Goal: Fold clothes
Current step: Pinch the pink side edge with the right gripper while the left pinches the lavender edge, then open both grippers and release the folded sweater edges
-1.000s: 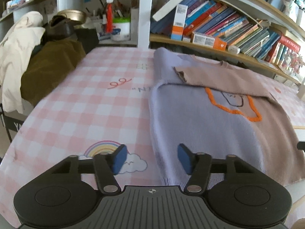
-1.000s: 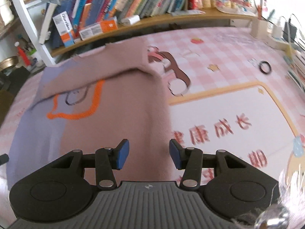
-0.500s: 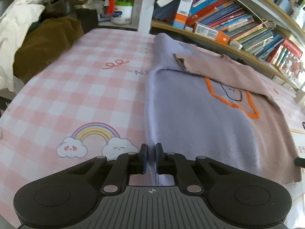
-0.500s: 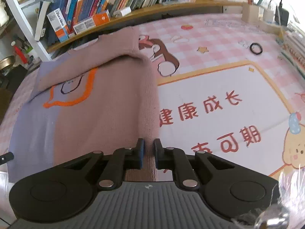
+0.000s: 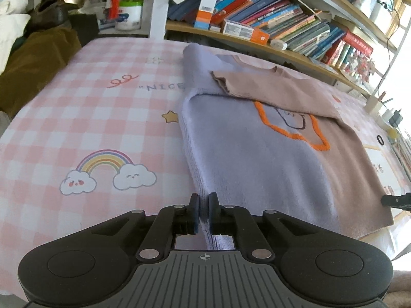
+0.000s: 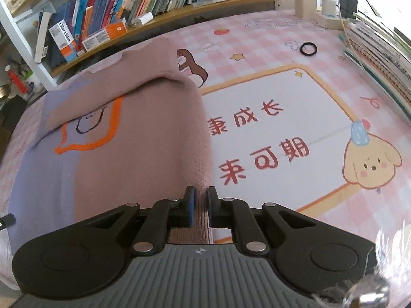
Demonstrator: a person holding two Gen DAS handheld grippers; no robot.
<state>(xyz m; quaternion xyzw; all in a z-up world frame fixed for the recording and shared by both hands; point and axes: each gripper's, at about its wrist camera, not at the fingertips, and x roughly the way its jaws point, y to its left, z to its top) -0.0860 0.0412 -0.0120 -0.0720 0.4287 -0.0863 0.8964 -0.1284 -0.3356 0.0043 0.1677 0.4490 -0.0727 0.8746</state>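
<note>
Sweater (image 5: 257,159), on desk (image 5: 90,118): long axis runs away from both claws; left claw (image 5: 204,211) pinches its lilac near corner, right claw (image 6: 200,209) pinches its brown near corner.

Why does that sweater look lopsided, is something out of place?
Nothing is damaged. The sweater is half folded: its brown sleeve lies across the chest. The left gripper and right gripper pinch the near hem.
</note>
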